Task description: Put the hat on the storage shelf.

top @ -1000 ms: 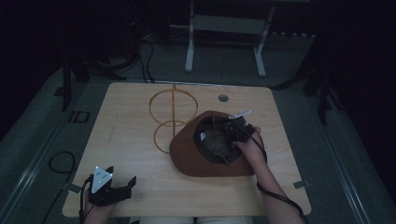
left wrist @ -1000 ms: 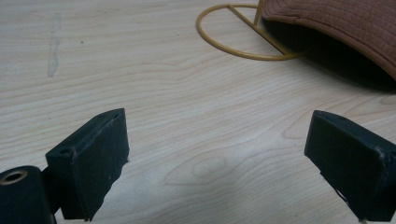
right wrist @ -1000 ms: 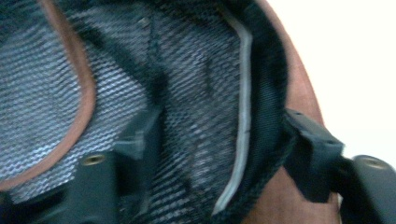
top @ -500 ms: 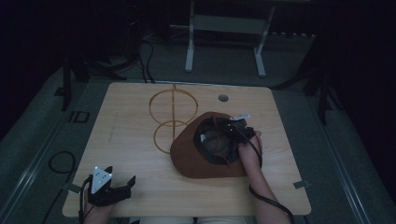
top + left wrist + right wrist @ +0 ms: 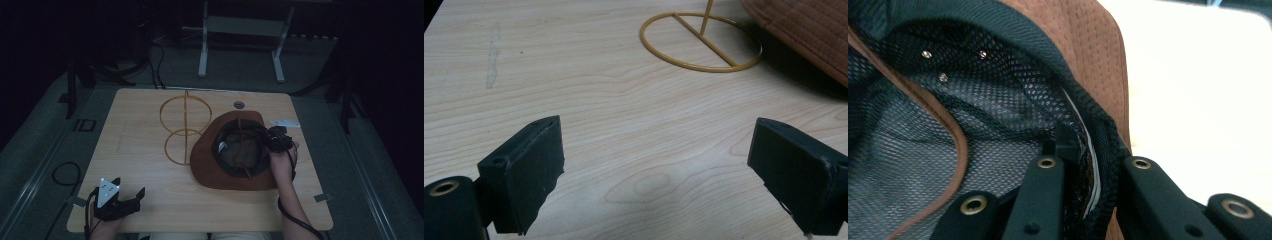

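The brown hat lies crown-down, right of centre in the high view, its opening facing up and its brim spread on the wooden table. We judge it light and soft: the brim is flexible fabric and the lining is loose mesh, so it will sag from a single grip point. The firmest place to take hold is the crown wall at the sweatband, where the layers are doubled.

The right gripper sits at the right edge of the opening. In the right gripper view its jaws have just closed on the crown wall, one jaw inside against the mesh, one outside against the brown shell. A thin cord crosses the lining.

The gold wire stand stands just left of the hat, its base ring touching or slightly under the brim.

The left gripper rests at the lower left of the high view, jaws wide apart, holding nothing.
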